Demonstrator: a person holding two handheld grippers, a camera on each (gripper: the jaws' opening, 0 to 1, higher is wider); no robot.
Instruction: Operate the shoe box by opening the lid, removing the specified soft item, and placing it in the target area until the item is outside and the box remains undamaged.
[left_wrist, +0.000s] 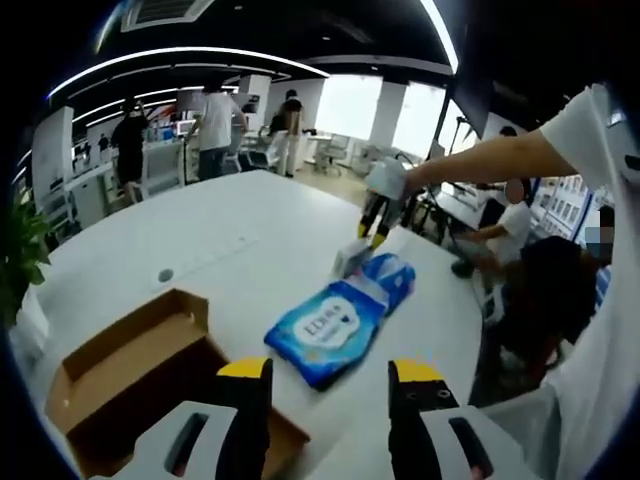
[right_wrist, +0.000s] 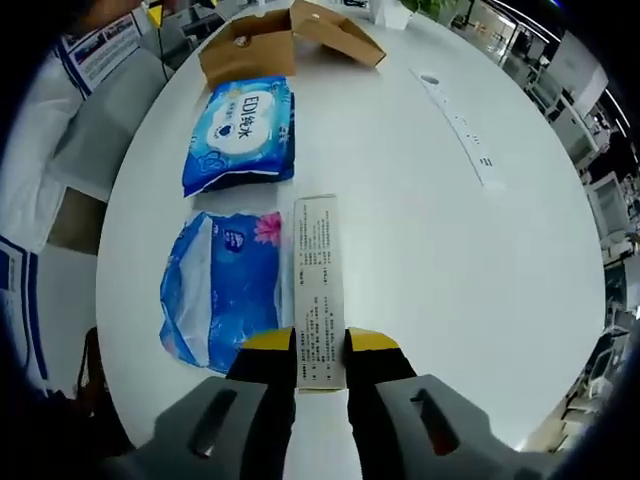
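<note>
An open brown cardboard shoe box (left_wrist: 130, 370) (right_wrist: 270, 40) sits on the white table (left_wrist: 200, 230) with its flaps spread. Beside it lies a blue-and-white soft wipes pack (left_wrist: 325, 330) (right_wrist: 240, 130). A second blue soft pack (left_wrist: 392, 280) (right_wrist: 225, 290) lies past it, next to a long white carton (left_wrist: 350, 258) (right_wrist: 320, 270) that lies flat. My right gripper (right_wrist: 320, 345) (left_wrist: 372, 238) has its yellow-tipped jaws pressed against both sides of the carton's near end. My left gripper (left_wrist: 330, 372) is open and holds nothing, hovering between the shoe box and the wipes pack.
The round table's edge (right_wrist: 130, 330) runs close to the two packs. A cable slot (right_wrist: 460, 130) and a round grommet (left_wrist: 165, 274) mark the tabletop. A plant (left_wrist: 20, 250) stands at the left, a seated person (left_wrist: 510, 230) at the right, and people stand by desks behind.
</note>
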